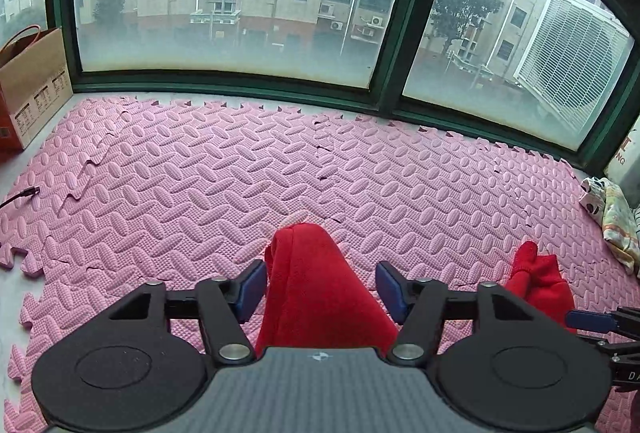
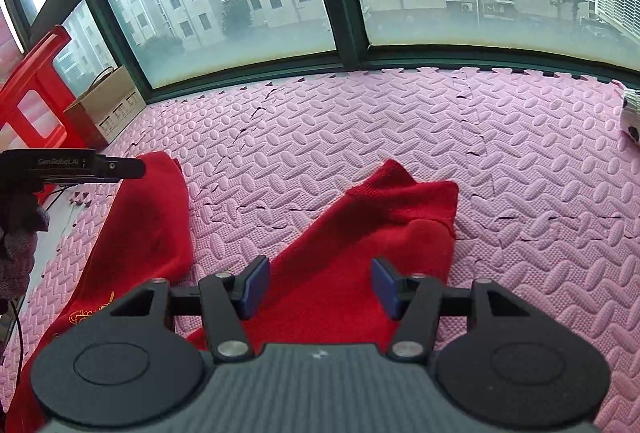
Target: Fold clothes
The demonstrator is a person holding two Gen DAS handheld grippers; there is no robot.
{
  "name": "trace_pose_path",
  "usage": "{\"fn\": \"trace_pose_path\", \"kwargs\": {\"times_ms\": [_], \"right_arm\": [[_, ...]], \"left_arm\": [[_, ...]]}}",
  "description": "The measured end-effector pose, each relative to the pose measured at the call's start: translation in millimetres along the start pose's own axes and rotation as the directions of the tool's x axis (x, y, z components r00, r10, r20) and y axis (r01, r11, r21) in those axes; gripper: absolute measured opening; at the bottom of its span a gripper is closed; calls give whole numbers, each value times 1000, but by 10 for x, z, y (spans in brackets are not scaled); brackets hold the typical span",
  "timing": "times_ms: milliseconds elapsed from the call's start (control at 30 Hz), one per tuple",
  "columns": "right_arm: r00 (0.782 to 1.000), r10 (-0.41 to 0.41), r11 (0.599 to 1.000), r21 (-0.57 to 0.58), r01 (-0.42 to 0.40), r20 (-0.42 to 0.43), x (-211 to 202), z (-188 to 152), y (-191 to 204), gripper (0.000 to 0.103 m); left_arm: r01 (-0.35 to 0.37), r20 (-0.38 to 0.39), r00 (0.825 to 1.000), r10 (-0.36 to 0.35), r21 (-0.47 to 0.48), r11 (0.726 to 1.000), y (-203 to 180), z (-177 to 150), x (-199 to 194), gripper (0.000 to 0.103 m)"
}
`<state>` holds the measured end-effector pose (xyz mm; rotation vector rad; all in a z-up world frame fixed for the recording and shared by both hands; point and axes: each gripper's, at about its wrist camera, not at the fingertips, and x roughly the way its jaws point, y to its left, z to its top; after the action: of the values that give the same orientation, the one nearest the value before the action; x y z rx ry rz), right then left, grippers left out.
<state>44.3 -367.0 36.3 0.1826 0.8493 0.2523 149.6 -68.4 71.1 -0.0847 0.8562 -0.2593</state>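
I count one red garment [image 2: 344, 233] with two of its ends [image 2: 152, 209] spread on the one pink foam mat [image 2: 400, 121], and two grippers, my left [image 1: 320, 289] and my right [image 2: 318, 287]. Beyond them I see one cardboard box [image 1: 32, 89], one red plastic stool [image 2: 32, 89] and one patterned cloth bundle [image 1: 612, 221].
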Motion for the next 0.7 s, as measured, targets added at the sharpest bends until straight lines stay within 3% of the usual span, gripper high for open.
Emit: {"fn": "trace_pose_path", "kwargs": {"times_ms": [33,67,100,133,200,300,633,700], "right_arm": [[1000,4,1000,-4,-4,-3,12,-3,18,57],[1000,7,1000,-5,-7,-3,19,-4,26,57],[1000,9,1000,-7,-9,-4,26,-6,35,57],[1000,12,1000,-8,-12,-7,32,-10,46,57],[1000,15,1000,-12,-15,-8,46,-15,57,57],[1000,18,1000,-8,-18,-12,79,-15,42,57],[999,10,1000,4,-10,-37,203,-49,-2,58],[999,2,1000,2,-1,-39,218,-47,-7,58]], "left_arm": [[4,-14,1000,-4,-10,1000,23,7,38,44],[8,-28,1000,-8,-21,1000,46,15,77,34],[11,-41,999,-12,-32,999,68,22,115,17],[16,-54,998,-18,-42,999,91,30,151,12],[97,-5,995,-98,-68,993,158,44,22,11],[211,95,975,-202,-92,973,278,77,-204,10],[72,27,997,-68,-138,988,673,30,-87,17],[91,24,996,-89,-109,990,607,41,-59,17]]}}
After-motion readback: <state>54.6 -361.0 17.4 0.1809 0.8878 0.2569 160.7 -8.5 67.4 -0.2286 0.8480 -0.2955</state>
